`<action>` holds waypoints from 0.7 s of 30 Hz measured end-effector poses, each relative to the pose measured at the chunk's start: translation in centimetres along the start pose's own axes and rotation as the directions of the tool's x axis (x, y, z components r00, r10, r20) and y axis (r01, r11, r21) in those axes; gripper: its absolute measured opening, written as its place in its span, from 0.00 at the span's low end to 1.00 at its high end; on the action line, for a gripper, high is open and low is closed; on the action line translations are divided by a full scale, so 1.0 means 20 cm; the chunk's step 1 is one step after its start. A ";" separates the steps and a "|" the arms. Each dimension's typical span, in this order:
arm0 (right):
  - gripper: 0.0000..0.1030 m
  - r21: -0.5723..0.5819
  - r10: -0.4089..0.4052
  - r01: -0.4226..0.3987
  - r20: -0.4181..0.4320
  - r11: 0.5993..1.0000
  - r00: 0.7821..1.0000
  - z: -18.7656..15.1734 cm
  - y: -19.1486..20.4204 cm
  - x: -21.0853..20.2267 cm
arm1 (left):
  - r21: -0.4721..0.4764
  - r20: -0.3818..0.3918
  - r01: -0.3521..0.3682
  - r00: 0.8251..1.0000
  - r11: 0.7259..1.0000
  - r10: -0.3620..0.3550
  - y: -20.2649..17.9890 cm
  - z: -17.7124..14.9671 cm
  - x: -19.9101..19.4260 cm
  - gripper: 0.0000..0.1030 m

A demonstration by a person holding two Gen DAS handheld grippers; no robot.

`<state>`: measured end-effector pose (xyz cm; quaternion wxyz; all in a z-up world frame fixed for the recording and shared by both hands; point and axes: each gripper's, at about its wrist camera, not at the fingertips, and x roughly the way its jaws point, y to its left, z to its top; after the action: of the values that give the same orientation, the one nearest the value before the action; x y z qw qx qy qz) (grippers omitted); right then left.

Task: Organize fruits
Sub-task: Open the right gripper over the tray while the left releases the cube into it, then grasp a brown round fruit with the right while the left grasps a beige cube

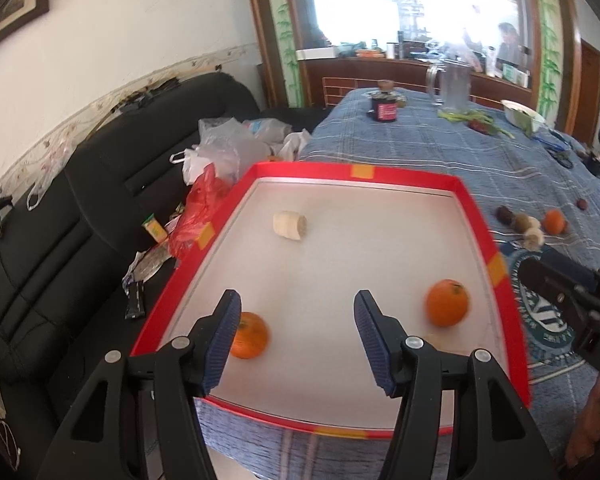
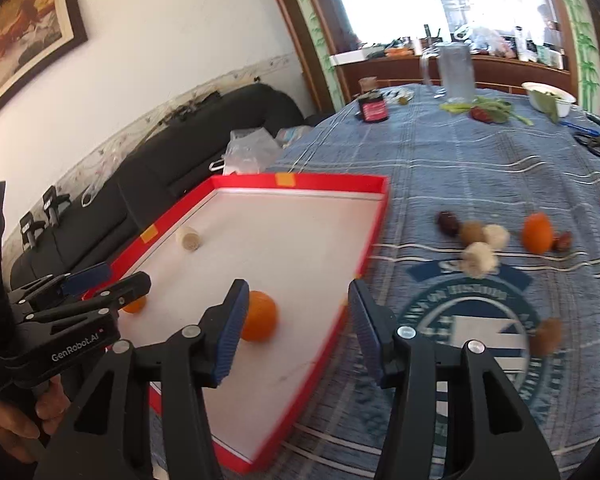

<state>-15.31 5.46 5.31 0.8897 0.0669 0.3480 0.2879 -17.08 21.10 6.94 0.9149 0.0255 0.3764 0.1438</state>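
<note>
On blue tablecloth (image 1: 440, 152) | red tray (image 1: 340, 170): two oranges (image 1: 447, 302), banana piece (image 1: 290, 225)

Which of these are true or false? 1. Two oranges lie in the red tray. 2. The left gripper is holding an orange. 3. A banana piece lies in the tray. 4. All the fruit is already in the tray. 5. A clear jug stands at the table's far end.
1. Two oranges lie in the red tray: true.
2. The left gripper holds an orange: false; its jaws are open and hold nothing.
3. A banana piece lies in the tray: true.
4. All fruit is in the tray: false; a third orange and small fruits lie on the tablecloth.
5. A clear jug stands at the far end: true.
</note>
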 end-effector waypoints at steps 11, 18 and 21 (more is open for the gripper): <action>0.52 0.029 -0.137 0.138 -0.052 0.990 0.989 -0.03 -0.44 -0.24 | 0.099 0.018 0.058 0.998 0.993 -0.060 -0.25 0.00 -0.09 0.58; 0.52 0.003 -0.208 0.210 -0.125 0.978 0.970 -0.02 -0.58 -0.24 | 0.136 0.019 0.094 0.995 0.986 -0.098 -0.36 0.00 -0.13 0.58; 0.52 -0.027 -0.229 0.227 -0.145 0.973 0.963 -0.02 -0.55 -0.20 | 0.143 0.023 0.098 0.994 0.985 -0.102 -0.37 0.00 -0.14 0.58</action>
<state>-12.82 -5.89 3.74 0.8890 0.0003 0.4168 0.1896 -17.22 13.17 7.75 0.9224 0.0736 0.3726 0.0702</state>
